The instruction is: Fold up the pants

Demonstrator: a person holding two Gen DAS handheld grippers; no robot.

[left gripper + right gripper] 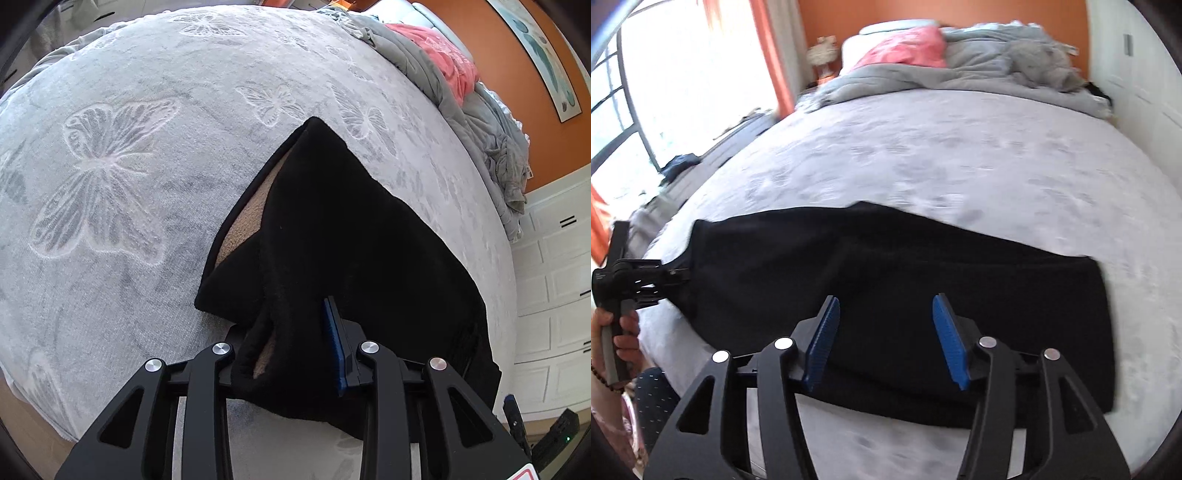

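The black pants lie across the near part of a bed covered by a grey butterfly-patterned blanket. In the right wrist view the garment runs left to right as one long dark band, its right end squared off near the right edge of the bed.

The left gripper pinches a bunched fold at the left end of the pants. Fabric fills the gap between its fingers, and only one blue pad shows; the other is buried in cloth. In the left wrist view the cloth near this grip is turned back, exposing a tan lining along the left edge of the fold. In the right wrist view the same gripper appears at far left, held by the person's left hand, with the pants edge drawn to a point at its tip.

The right gripper hovers above the middle of the pants. Its two blue pads stand spread wide apart with nothing between them.

At the far end of the bed, a crumpled grey duvet and a pink cloth lie heaped together.
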